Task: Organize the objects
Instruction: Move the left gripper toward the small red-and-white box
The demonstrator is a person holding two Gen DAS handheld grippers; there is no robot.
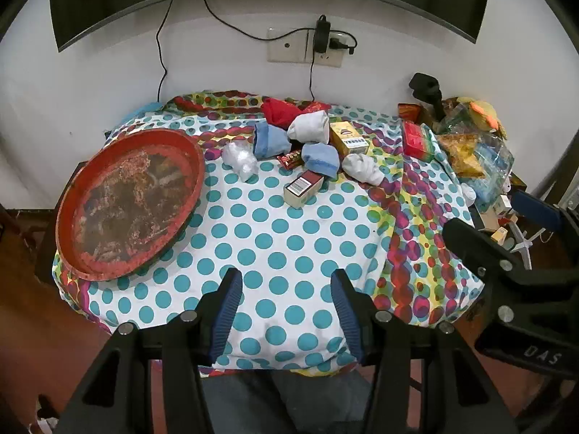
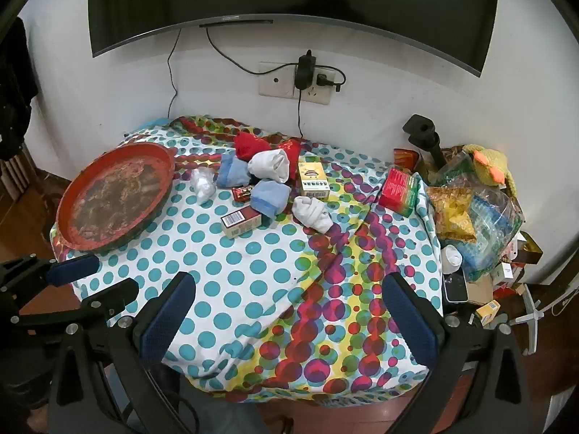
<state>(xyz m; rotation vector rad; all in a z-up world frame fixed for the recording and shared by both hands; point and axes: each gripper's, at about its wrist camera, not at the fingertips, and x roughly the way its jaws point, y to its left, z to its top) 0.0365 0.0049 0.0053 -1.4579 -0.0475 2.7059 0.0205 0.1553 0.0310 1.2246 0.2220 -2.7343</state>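
Over near edge of worktop (image 1: 275, 238), my left claw (image 1: 286, 311) spread, holding nothing; right claw (image 2: 289, 311) spread wide, empty too. Red tray (image 1: 130, 202) on left, apparently empty. Clutter at far centre: rolled socks, white (image 1: 311, 128), blue (image 1: 320, 159), red (image 1: 280, 110); cigarette box (image 1: 303, 188) nearest; yellow box (image 1: 349, 139) just behind. My plan: start with cigarette box, approach along its length, pinch narrow sides, carry to tray without dragging cloth.

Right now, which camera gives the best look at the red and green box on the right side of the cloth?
The right wrist view: the red and green box shows its red face and green side. In the left wrist view the box sits smaller, nearer the frame's edge.
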